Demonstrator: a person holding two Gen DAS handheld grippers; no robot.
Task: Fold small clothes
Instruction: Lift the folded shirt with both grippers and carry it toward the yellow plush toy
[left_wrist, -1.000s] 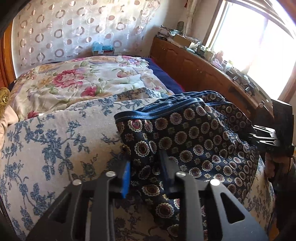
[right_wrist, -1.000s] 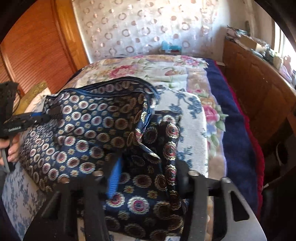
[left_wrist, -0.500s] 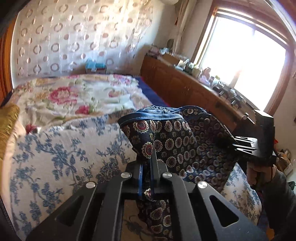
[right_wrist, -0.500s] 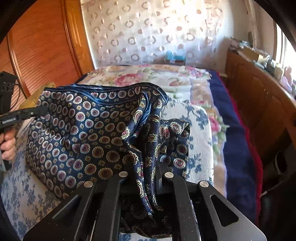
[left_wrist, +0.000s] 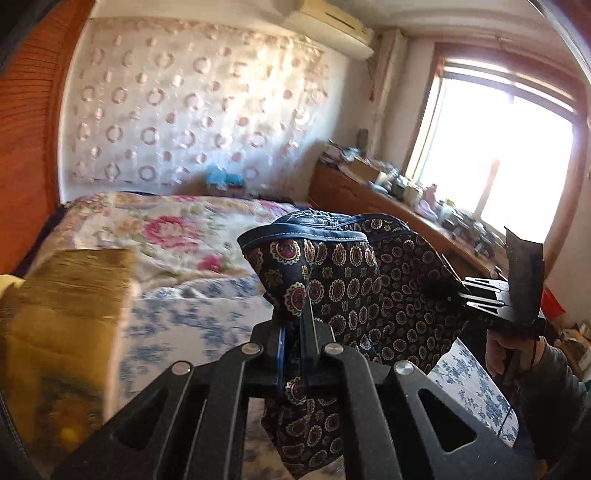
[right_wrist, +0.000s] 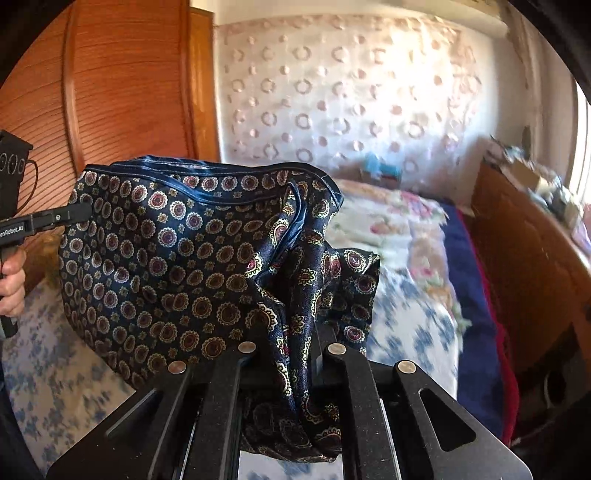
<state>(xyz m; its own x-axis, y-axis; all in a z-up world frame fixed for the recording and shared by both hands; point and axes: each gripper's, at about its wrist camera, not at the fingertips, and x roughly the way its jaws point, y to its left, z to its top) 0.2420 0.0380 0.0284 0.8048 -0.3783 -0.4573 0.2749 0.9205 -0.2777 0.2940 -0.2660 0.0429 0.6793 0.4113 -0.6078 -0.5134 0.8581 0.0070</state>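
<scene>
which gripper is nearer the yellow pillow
Left. The left gripper hangs just beside the yellow pillow, while the right gripper is across the patterned shorts, farther off.

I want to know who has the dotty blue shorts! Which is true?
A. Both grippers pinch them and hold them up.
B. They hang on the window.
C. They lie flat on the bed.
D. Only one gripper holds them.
A: the left gripper and the right gripper are each shut on the shorts, which hang in the air above the bed.
</scene>
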